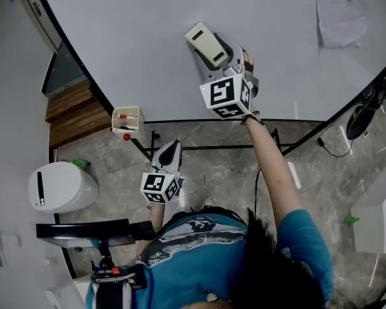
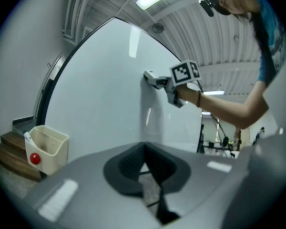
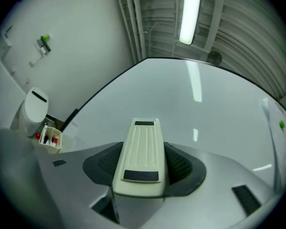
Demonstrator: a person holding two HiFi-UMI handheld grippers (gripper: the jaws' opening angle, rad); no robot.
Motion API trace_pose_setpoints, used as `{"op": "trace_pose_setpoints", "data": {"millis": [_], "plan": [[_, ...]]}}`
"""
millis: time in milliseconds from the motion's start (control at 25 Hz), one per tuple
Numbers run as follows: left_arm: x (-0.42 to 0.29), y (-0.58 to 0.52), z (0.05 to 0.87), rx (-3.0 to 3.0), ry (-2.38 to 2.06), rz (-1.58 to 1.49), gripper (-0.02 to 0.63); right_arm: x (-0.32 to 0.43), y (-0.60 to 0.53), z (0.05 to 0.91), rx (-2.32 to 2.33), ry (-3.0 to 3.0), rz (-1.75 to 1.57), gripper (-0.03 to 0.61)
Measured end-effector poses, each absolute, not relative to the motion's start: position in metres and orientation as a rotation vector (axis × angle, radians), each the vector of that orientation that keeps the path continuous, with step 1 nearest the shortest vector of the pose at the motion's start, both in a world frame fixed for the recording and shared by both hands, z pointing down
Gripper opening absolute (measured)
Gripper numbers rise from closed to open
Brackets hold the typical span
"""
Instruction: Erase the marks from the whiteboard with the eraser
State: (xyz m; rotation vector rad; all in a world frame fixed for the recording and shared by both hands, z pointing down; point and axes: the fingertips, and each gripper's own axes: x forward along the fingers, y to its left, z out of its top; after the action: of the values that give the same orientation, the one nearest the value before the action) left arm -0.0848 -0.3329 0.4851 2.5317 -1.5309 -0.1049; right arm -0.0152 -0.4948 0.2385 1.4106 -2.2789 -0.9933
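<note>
The whiteboard (image 1: 148,37) fills the upper head view, and I see no marks on the part in view. My right gripper (image 1: 213,49) is raised in front of it, shut on a cream eraser (image 1: 205,43). In the right gripper view the eraser (image 3: 139,156) lies between the jaws and points at the board (image 3: 195,113). From the left gripper view the eraser (image 2: 151,78) seems to touch the board (image 2: 105,89). My left gripper (image 1: 168,154) hangs low near my body, below the board's lower edge, shut on nothing (image 2: 145,168).
A cream marker holder (image 1: 127,121) with a red magnet hangs at the board's lower left edge. A sheet of paper (image 1: 340,15) with a green magnet is stuck at the upper right. A white bin (image 1: 59,187), the board's black stand (image 1: 199,148) and cables (image 1: 334,148) are on the floor.
</note>
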Motion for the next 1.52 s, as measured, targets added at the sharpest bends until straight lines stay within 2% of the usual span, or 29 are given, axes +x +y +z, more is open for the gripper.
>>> {"op": "trace_pose_setpoints", "data": {"millis": [280, 600, 840, 1240, 1520], "plan": [[-0.102, -0.330, 0.487, 2.503, -1.567, -0.110, 0.003, -0.086, -0.493, 0.321, 1.142, -2.216, -1.026, 0.262], [-0.109, -0.331, 0.490, 2.492, -1.575, -0.107, 0.003, -0.078, -0.492, 0.310, 1.168, -2.153, -1.103, 0.262], [-0.092, -0.331, 0.488, 2.514, -1.526, -0.095, 0.003, -0.020, -0.491, 0.241, 1.327, -2.149, -1.134, 0.262], [-0.065, -0.342, 0.493, 2.553, -1.439, -0.072, 0.003, 0.133, -0.500, 0.116, 1.750, -2.170, -1.090, 0.262], [-0.061, -0.346, 0.495, 2.553, -1.435, -0.061, 0.003, 0.218, -0.502, 0.082, 1.988, -2.064, -1.066, 0.262]]}}
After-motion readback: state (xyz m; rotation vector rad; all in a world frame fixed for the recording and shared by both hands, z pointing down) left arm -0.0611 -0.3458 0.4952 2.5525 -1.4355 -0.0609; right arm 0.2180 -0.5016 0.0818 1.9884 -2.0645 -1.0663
